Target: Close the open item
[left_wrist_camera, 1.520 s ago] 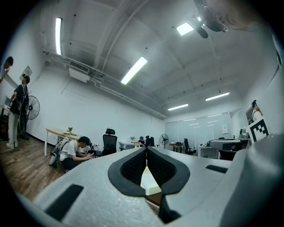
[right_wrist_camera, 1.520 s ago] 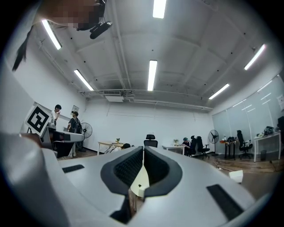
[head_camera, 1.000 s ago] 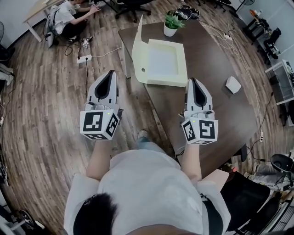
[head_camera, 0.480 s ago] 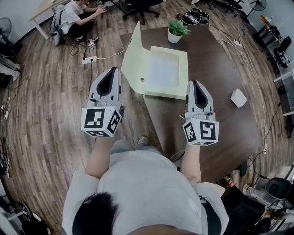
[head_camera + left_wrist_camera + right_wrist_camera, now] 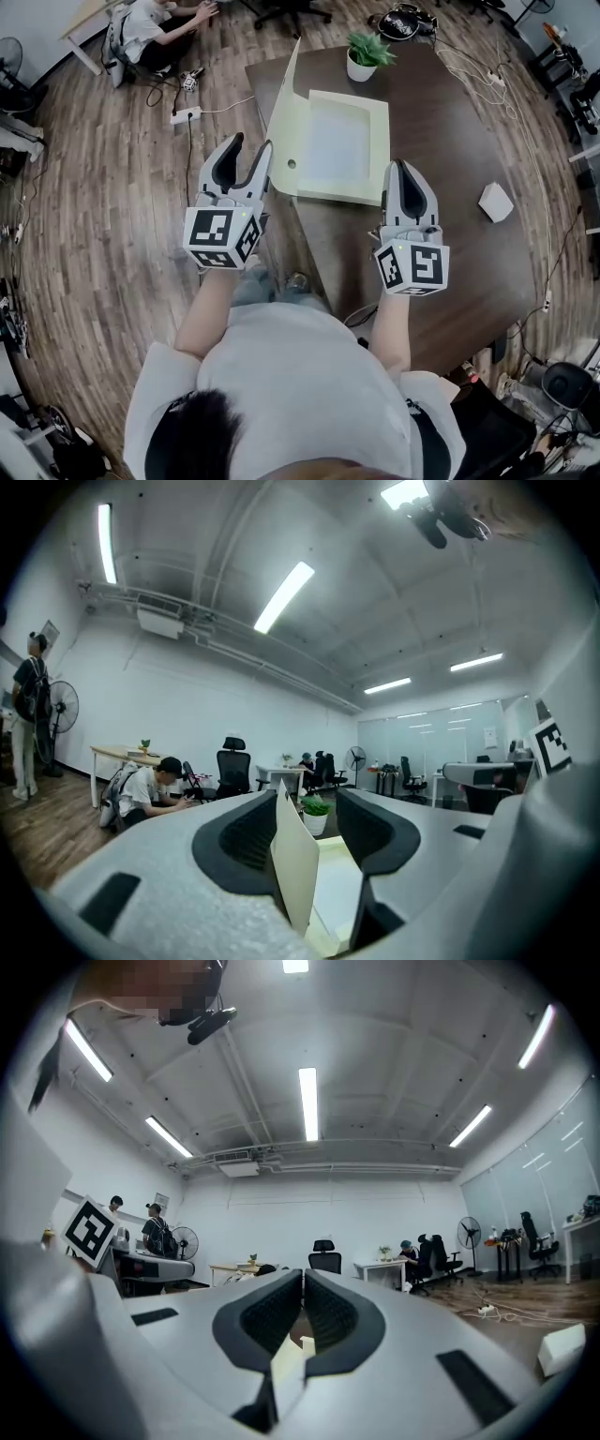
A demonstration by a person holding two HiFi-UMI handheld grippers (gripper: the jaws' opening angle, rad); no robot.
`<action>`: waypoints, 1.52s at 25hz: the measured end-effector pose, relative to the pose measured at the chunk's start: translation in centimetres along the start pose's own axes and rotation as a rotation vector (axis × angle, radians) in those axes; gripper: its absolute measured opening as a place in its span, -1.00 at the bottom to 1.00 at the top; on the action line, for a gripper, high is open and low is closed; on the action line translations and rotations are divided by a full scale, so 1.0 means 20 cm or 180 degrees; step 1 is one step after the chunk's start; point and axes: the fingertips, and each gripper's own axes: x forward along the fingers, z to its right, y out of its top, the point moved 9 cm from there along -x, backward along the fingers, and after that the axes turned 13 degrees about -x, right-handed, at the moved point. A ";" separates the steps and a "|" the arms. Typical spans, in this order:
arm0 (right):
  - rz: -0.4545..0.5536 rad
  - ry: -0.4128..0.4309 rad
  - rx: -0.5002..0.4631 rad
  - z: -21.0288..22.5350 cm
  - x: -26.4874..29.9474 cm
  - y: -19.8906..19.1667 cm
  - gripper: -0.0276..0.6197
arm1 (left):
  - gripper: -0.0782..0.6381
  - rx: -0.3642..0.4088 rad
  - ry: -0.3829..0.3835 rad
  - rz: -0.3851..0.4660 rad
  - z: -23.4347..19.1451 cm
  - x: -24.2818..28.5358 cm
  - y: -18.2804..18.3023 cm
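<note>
Evidently the dark table (image 5: 450, 178) carried the job's one open item – a flat, pale yellow box (image 5: 339, 141) lying toward its far left corner, with its lid (image 5: 283, 117) standing nearly upright along the box's left side, just over the table's edge. Judging by its thin walls and shallow tray, the box was likely light card or thin plastic: stiff enough to keep its shape, yet easy to bend or crease, and apt to slide on the smooth tabletop if pushed hard. The lid would probably swing freely on its fold, so the sensible hold seemed to be its free upper edge near the middle, pinched gently, or a flat push on its outer face. The left gripper (image 5: 251, 146) hung off the table's left side, close to the lid's near end; its jaws had just been opening and stood spread, with the lid's edge lined up in the gap but no pad pressing on it. The right gripper (image 5: 401, 171) hovered over the table just short of the box's near rim, jaws pressed together on nothing – well placed, arguably, to steady the tray. Farther off sat a potted plant (image 5: 364, 54) and a small white block (image 5: 496, 202).
</note>
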 end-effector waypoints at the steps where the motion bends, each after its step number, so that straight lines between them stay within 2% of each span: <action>1: -0.0005 -0.0006 0.0003 0.00 0.01 -0.01 -0.87 | -0.28 0.0034 -0.0024 -0.0067 0.00 0.03 -0.03; 6: -0.0048 -0.0031 0.0013 0.03 0.06 -0.04 -0.87 | -0.24 0.0148 -0.0030 -0.0380 0.01 0.14 -0.17; 11: -0.0108 -0.0087 0.0047 0.09 0.08 -0.08 -0.87 | -0.25 0.0169 0.0115 -0.0398 0.00 0.22 -0.19; 12: -0.0118 -0.0098 0.0058 0.10 0.09 -0.10 -0.87 | -0.28 0.0165 0.0131 -0.0404 -0.01 0.23 -0.20; 15: -0.0156 -0.0119 0.0072 0.14 0.10 -0.13 -0.87 | -0.65 0.0207 0.0182 -0.0395 -0.02 0.27 -0.21; 18: -0.0200 -0.0129 0.0061 0.18 0.10 -0.18 -0.87 | -0.71 0.0305 0.0173 -0.0359 0.01 0.29 -0.21; 23: -0.0311 -0.0143 0.0040 0.23 0.12 -0.27 -0.87 | -0.73 0.0278 -0.0031 -0.0450 0.08 0.35 -0.23; 30: -0.0372 -0.0182 0.0100 0.30 0.12 -0.34 -0.87 | -0.74 -0.0003 -0.0476 -0.0735 0.21 0.49 -0.31; 38: -0.0397 -0.0252 0.0192 0.39 0.09 -0.39 -0.87 | -0.74 0.0039 -0.0886 -0.1167 0.42 0.65 -0.47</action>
